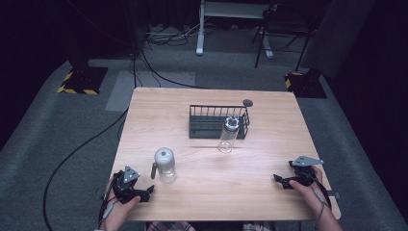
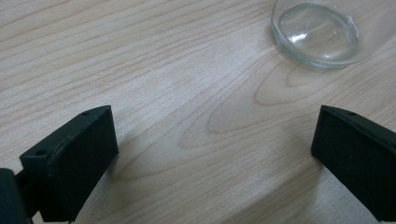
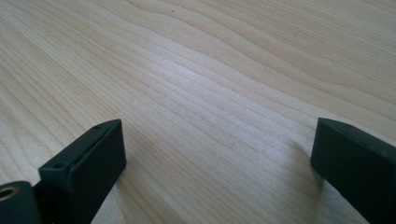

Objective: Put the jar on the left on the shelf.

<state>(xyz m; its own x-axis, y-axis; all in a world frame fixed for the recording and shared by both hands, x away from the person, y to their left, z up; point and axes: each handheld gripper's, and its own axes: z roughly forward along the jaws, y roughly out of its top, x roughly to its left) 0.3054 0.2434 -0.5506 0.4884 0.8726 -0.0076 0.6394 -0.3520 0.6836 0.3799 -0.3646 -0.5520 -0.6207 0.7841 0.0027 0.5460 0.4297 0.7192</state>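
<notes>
Glass jar (image 1: 165,165) looks slippery, fragile; grasp its body. Both left tongs (image 1: 139,192) and right tongs (image 1: 284,180) gape empty.

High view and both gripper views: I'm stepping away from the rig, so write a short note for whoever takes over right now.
Left gripper: open, nothing between the jaws, low at the table's near-left corner.
Right gripper: open, holding nothing, near-right edge.
Lidded glass jar: upright, just beyond the left gripper, not touched.
Clear bottle: upright mid-table, in front of the black wire basket.
Done: nothing visibly handled.
Left: probably gripping the jar first.
</notes>
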